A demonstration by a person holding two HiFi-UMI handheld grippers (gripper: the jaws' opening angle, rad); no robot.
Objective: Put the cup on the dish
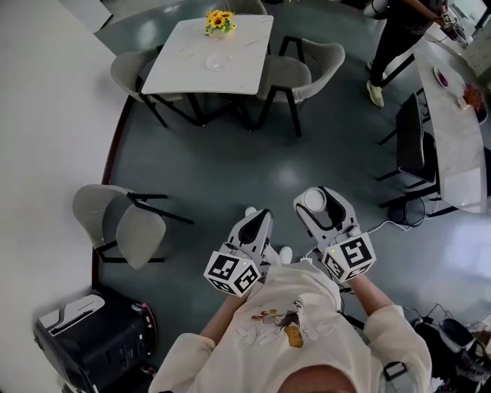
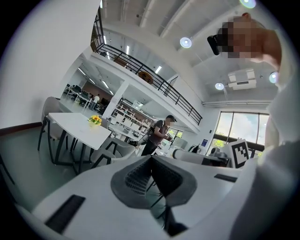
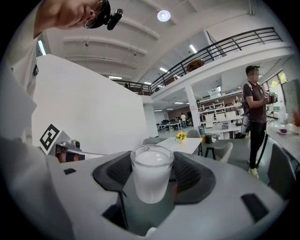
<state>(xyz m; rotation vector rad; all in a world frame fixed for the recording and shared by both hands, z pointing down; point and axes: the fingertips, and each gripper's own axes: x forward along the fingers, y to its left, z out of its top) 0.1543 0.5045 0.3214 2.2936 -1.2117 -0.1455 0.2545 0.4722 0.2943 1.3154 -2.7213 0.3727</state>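
Cup (image 3: 151,177): frosted, upright, clamped between the jaws of the right gripper (image 1: 321,209), with the pads pressing on both its sides. It was held out in front of the person's chest, above the floor and well apart from any table.

Left gripper (image 2: 151,174): jaws pressed together with nothing between them, carried just beside the right one.

Dish (image 1: 218,61): appeared to be a clear, shallow piece on the white table (image 1: 180,73), near the yellow flowers (image 1: 219,22) and across the room from the cup.

Step in hand, as judged: carrying the cup to that table. To do it well:
- Keep the cup level and the squeeze steady while walking.
- Come in at an open edge between the chairs (image 1: 288,77).
- Lower the cup straight onto the dish's middle, clear of the flowers.
- Release only once the base sits flat.

Hard to make out:
- The dish was small and see-through in the head view, its rim barely readable, and neither gripper view showed it.
- The cup's base was sunk out of sight between the jaws.
- Whether the cup was filled or merely frosted could not be told.
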